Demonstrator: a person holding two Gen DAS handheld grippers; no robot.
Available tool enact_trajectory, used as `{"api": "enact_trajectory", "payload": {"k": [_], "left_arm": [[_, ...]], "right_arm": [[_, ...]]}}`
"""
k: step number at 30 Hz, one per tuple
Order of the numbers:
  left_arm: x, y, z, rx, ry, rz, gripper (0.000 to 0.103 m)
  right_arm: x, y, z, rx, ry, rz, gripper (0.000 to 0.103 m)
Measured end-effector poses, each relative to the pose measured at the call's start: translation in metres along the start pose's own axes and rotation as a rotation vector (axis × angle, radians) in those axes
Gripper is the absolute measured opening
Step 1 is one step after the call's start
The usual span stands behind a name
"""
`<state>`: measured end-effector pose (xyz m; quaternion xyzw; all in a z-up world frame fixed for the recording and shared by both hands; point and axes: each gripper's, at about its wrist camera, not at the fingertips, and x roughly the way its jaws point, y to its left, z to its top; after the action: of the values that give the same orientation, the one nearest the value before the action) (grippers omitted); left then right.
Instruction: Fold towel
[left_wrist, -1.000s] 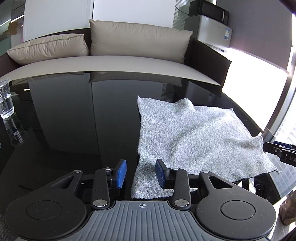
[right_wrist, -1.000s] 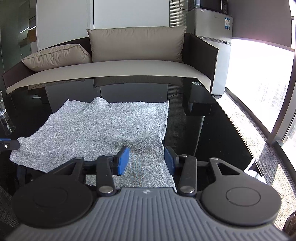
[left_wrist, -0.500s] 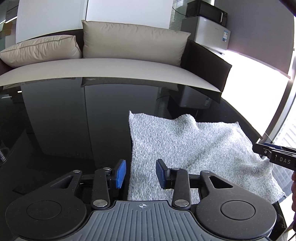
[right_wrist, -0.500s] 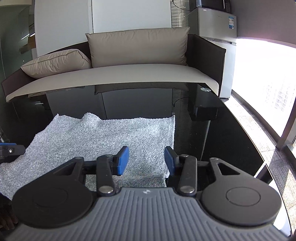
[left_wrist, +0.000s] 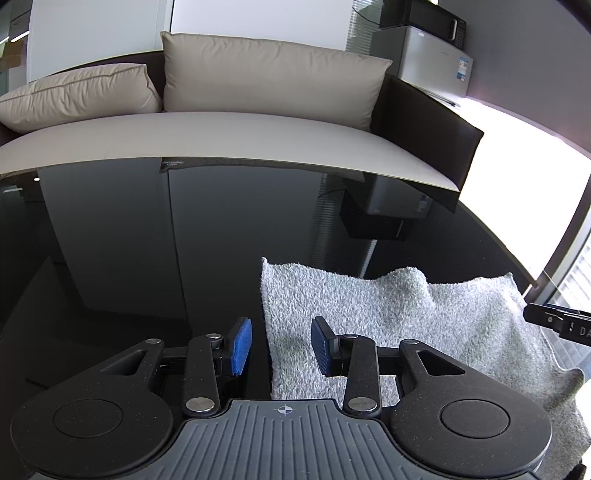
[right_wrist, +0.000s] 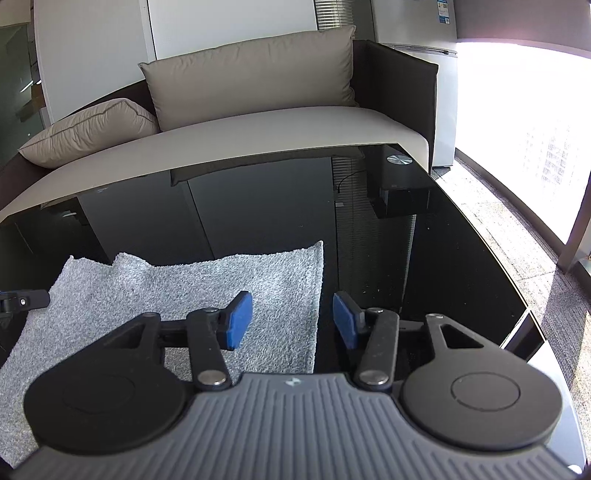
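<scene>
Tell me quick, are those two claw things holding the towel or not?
Left gripper: open, jaws straddling the towel's left edge, not pinching it.
Right gripper: open, jaws opening wider over the towel's right edge, holding nothing.

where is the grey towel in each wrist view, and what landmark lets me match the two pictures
Left wrist view: the grey towel fills the lower right, its left edge between the left gripper pads.
Right wrist view: the grey towel fills the lower left, its right edge between the opening right gripper pads.
Shared landmark: the upright beige cushion on the sofa behind the black table.
</scene>
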<state>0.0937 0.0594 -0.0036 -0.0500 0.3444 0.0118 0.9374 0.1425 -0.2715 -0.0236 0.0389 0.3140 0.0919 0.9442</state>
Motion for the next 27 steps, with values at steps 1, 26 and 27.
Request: {"api": "enact_trajectory", "payload": {"k": [1, 26, 27], "left_arm": [[0.002, 0.000, 0.000, 0.003, 0.001, 0.002, 0.033], [0.026, -0.016, 0.014, 0.122, -0.021, 0.100, 0.005], [0.026, -0.018, 0.015, 0.129, -0.020, 0.108, 0.005]], "right_arm": [[0.003, 0.001, 0.001, -0.005, 0.003, -0.005, 0.056], [0.033, 0.018, 0.016, -0.100, 0.032, -0.048, 0.005], [0.034, 0.018, 0.017, -0.104, 0.030, -0.050, 0.005]]}}
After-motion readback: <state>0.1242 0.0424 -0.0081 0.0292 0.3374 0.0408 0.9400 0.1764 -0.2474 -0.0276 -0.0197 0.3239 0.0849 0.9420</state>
